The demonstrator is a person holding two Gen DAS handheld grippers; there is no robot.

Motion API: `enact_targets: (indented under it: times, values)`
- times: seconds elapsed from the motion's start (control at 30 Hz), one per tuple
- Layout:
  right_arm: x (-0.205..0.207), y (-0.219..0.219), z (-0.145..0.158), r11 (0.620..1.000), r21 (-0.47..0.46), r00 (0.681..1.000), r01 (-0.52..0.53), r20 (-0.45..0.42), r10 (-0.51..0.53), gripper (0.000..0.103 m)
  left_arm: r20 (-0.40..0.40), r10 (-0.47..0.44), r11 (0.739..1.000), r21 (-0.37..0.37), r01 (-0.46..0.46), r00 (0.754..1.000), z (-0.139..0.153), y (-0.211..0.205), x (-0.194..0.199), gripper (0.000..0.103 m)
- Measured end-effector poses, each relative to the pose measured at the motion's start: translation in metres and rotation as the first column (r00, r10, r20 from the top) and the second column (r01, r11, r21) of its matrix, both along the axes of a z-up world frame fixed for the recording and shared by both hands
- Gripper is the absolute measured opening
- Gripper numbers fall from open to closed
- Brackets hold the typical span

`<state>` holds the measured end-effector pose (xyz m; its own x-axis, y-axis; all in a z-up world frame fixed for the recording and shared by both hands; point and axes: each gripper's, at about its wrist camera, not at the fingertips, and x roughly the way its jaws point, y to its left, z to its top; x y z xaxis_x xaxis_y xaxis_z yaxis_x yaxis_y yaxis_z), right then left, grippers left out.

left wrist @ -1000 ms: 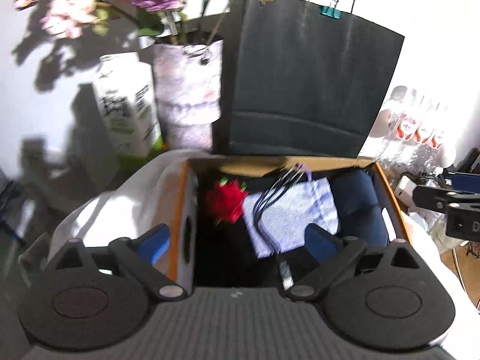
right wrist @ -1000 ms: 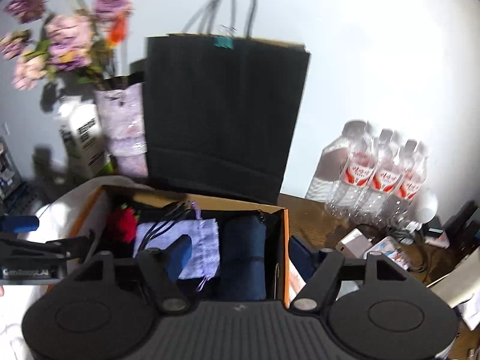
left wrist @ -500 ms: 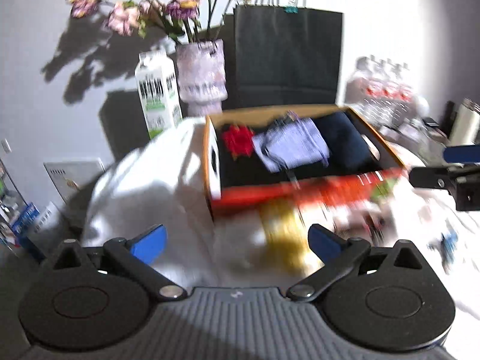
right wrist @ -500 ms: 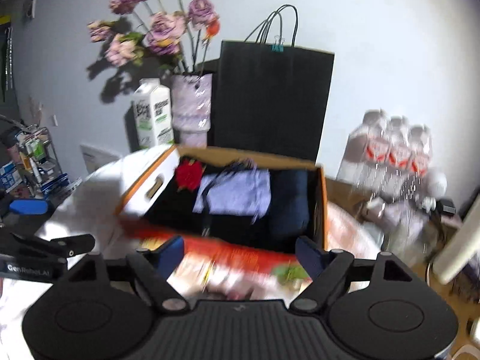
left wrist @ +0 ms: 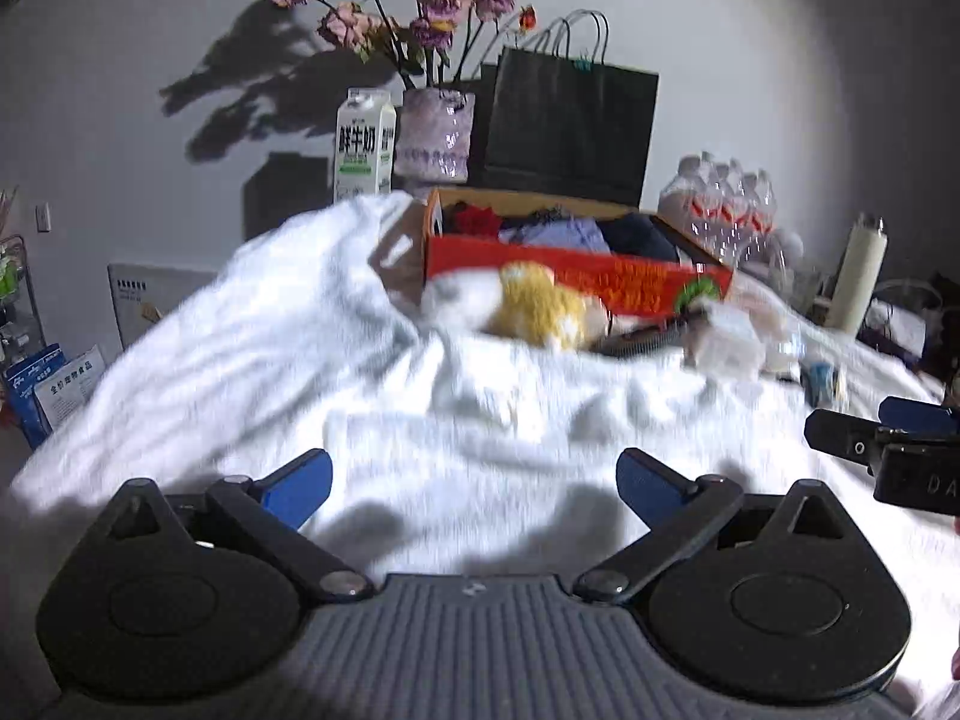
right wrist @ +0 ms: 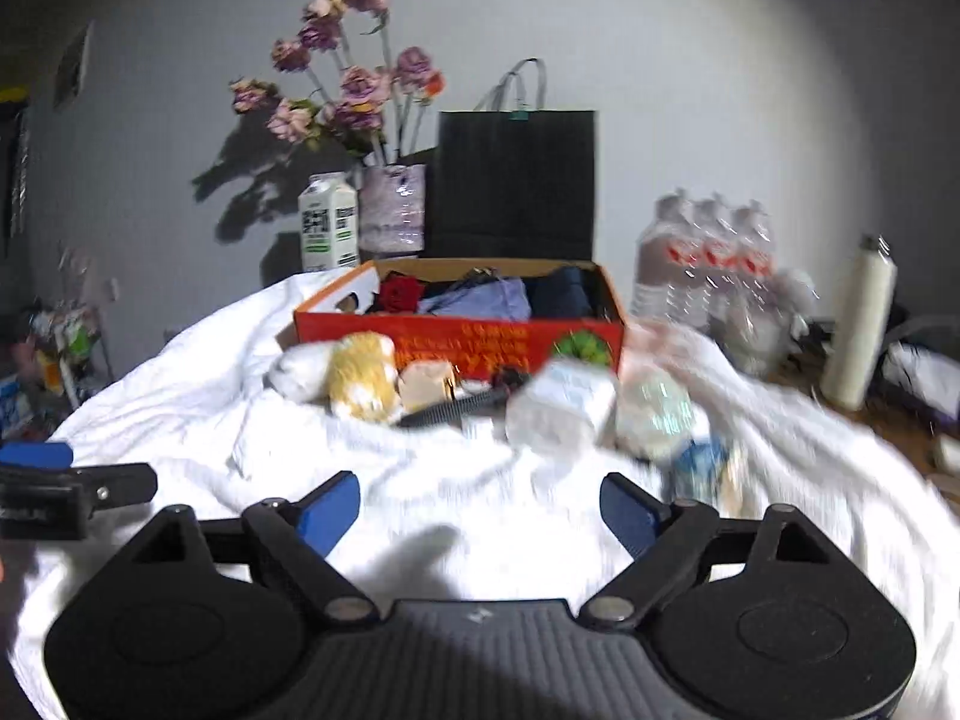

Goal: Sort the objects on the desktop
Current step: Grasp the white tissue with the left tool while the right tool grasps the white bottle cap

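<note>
An orange cardboard box [right wrist: 462, 339] [left wrist: 576, 276] sits far back on the white cloth [right wrist: 420, 480], holding a red flower [right wrist: 399, 293], a striped pouch [right wrist: 486, 300] and a dark blue bundle [right wrist: 567, 294]. In front of it lie a yellow knitted thing [right wrist: 360, 381] [left wrist: 540, 306], a black comb [right wrist: 456, 408], a white packet [right wrist: 561, 408] and a small blue item [right wrist: 699, 462]. My left gripper [left wrist: 474, 480] hangs open over bare cloth, nothing between its blue pads. The jaws of my right gripper [right wrist: 480, 507] are opening, with nothing between them. Both are well short of the objects.
Behind the box stand a milk carton [right wrist: 327, 222], a vase of pink flowers [right wrist: 393, 210] and a black paper bag [right wrist: 516, 180]. Water bottles [right wrist: 702, 258] and a white flask [right wrist: 858, 324] stand at the right. Shelves and packets crowd the left edge.
Both grippers have drawn back and down from over the box, which is now far ahead. The loose objects in front of it came into view. The right jaws stand wider.
</note>
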<state>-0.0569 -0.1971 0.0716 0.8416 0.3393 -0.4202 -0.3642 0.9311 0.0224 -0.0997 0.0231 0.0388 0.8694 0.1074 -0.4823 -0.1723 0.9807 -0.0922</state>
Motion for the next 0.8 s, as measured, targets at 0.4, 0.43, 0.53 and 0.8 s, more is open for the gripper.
enact_targets:
  times: [0.4, 0.43, 0.53, 0.8]
  values:
    - [-0.007, -0.003, -0.036, 0.998, -0.044, 0.999, 0.042, 0.015, -0.041, 0.087, -0.026, -0.042, 0.999, 0.032, 0.043, 0.999, -0.019, -0.011, 0.009, 0.088]
    - [-0.006, -0.004, -0.036, 0.999, -0.038, 0.999, 0.039, 0.016, -0.038, 0.087, -0.027, -0.042, 0.999, 0.031, 0.043, 0.999, -0.018, -0.011, 0.012, 0.085]
    - [0.001, -0.004, -0.031, 1.0, -0.018, 1.0, 0.019, 0.008, -0.019, 0.085, -0.02, -0.06, 0.998, 0.028, 0.06, 0.998, -0.014, -0.009, 0.026, 0.077]
    - [0.06, 0.0, -0.022, 0.998, -0.064, 0.999, 0.023, -0.041, -0.026, 0.063, -0.026, -0.097, 0.993, 0.067, 0.099, 0.995, -0.011, -0.007, 0.094, 0.068]
